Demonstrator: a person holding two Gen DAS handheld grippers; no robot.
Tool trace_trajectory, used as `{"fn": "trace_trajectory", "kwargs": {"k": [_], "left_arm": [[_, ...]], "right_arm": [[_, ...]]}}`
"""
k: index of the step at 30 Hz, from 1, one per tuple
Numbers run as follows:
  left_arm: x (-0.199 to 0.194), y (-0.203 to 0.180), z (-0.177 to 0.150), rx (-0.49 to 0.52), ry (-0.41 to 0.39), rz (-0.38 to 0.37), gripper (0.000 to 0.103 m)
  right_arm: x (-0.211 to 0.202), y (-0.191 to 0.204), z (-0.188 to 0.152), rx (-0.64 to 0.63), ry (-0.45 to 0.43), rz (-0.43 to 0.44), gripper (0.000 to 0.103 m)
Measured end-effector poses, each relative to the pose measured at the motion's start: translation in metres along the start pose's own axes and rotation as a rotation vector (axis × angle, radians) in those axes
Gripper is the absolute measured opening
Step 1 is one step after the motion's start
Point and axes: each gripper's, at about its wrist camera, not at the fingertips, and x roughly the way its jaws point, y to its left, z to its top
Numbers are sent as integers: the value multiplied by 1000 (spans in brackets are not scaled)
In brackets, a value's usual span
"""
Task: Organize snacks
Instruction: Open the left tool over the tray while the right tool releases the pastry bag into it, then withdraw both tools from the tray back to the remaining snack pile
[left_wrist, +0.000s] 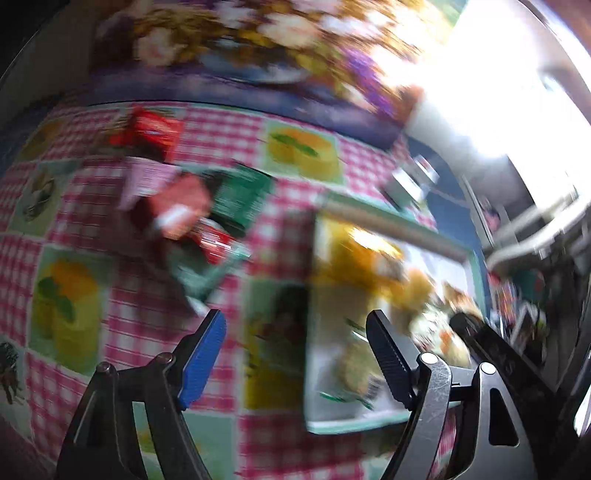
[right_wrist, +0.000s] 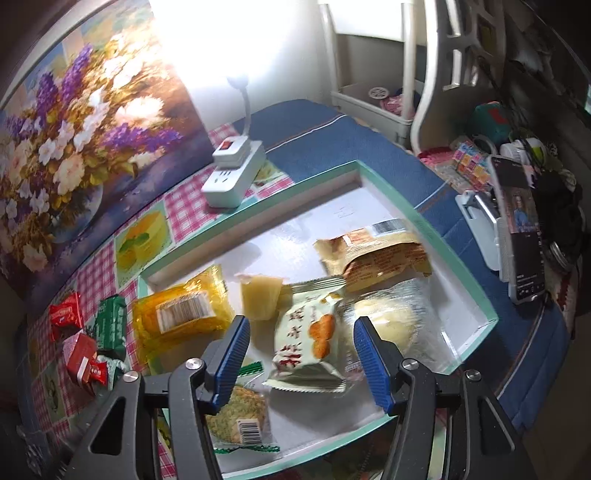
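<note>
The right gripper (right_wrist: 301, 354) is hanging open and empty over the white snack packet (right_wrist: 306, 343) lying in the tray (right_wrist: 436, 229). The left gripper (left_wrist: 295, 354) is gaping empty beside the tray's left edge; small packets (left_wrist: 177, 199) are lying further left on bare tablecloth (left_wrist: 221, 133).

We see a pink-and-white checked cloth with yellow cake squares (right_wrist: 144, 236) on the bench, a white shallow tray with mint-green rim (right_wrist: 424, 221), a translucent yellow snack packet (right_wrist: 181, 314), small red wrapped snacks (right_wrist: 66, 314), a green wrapped snack (right_wrist: 110, 325) and a purple-and-white flower painting (right_wrist: 85, 122).
</note>
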Motion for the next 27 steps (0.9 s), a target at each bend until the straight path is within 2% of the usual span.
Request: {"fn": "trace_trajectory", "kwargs": {"k": [3,5,8,13,17,23,27], "left_arm": [[-6,44,13,-122,-41,60,91],[-11,73,19,-207,-67,106,92],[-18,115,25,-325,-103,165,92],[-21,154,27,-438,-128,194,99],[-15,165,31,-478,-124,198,99],[-3,161,43,-449,-95,162,99],[9,166,50,-478,-71,165,99]], "right_arm": [[6,14,-5,-46,24,38,63],[8,28,-10,-91,33,66,70],[8,51,-17,-153,31,103,71],[5,91,-30,-239,26,199,81],[6,123,-37,-292,24,236,81],[13,158,-41,-302,60,317,81],[28,177,-47,-332,92,324,80]]}}
